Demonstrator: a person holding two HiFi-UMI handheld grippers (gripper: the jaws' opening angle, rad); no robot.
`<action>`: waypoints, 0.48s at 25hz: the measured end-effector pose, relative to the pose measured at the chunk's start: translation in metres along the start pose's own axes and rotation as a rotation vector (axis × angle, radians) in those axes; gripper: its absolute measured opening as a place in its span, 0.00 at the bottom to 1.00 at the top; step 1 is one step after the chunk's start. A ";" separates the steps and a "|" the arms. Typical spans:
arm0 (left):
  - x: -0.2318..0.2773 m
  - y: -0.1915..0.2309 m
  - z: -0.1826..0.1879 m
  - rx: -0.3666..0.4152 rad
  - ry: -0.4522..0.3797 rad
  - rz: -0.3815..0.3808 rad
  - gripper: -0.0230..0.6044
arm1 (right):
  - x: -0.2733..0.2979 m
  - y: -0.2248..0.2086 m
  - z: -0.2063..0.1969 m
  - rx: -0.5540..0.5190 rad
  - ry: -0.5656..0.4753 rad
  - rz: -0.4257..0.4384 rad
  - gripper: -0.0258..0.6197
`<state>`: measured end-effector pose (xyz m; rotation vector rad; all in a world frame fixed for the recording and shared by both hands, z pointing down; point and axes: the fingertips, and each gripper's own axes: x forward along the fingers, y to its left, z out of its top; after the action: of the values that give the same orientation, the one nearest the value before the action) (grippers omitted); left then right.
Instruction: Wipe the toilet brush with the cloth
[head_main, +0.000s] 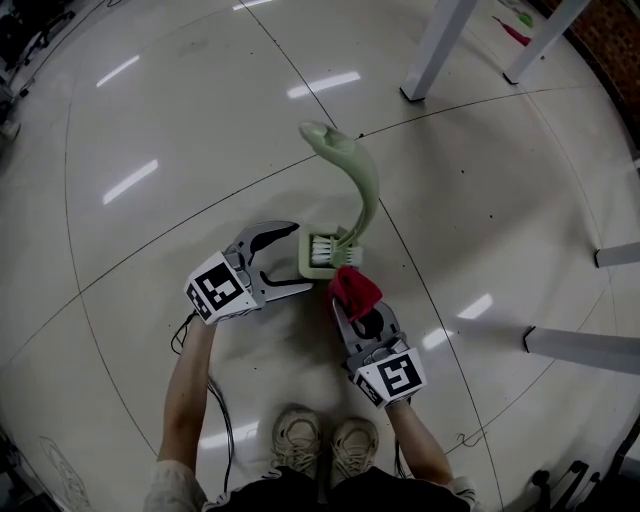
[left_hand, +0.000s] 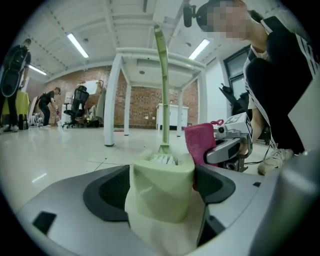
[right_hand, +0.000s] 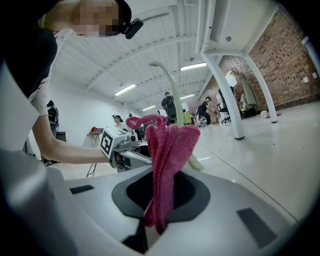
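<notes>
The toilet brush (head_main: 366, 190) is standing head-down in a pale green holder (head_main: 305, 256) on the glossy floor (head_main: 150, 120). Its white bristles are showing at the holder's mouth, and its curved green handle is rising up and away from the person. The left tool (head_main: 298, 258) is being held released, with its jaws spread wide. In the left gripper view the holder is sitting between the two pads, and neither pad is seen pressing on it. In the head view the jaw tips are reaching only to the holder's left side.

The right tool (head_main: 352, 305) is being held clenched on the cloth (head_main: 354, 288), a pink-red one. The cloth is being gripped by its lower part, so its folded upper part is standing up beyond the jaws. In the head view the cloth is lying at the near right corner of the holder, just beside the foot of the handle. Whether it is touching the brush cannot be told. The two tools are being held near each other, one on each side of the holder.
</notes>
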<state>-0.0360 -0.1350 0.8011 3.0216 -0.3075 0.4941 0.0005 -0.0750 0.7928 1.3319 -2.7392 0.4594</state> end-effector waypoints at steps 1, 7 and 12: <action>0.001 0.001 0.000 -0.016 -0.011 -0.009 0.65 | 0.001 0.000 0.000 0.001 0.002 0.002 0.09; 0.005 0.003 0.003 -0.074 -0.079 -0.037 0.65 | 0.004 -0.003 0.001 -0.009 -0.014 0.010 0.09; 0.005 0.003 0.002 -0.056 -0.088 -0.045 0.65 | 0.003 -0.003 -0.010 0.003 0.014 0.005 0.09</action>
<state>-0.0314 -0.1393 0.8013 2.9937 -0.2528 0.3443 -0.0004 -0.0760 0.8037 1.3183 -2.7323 0.4716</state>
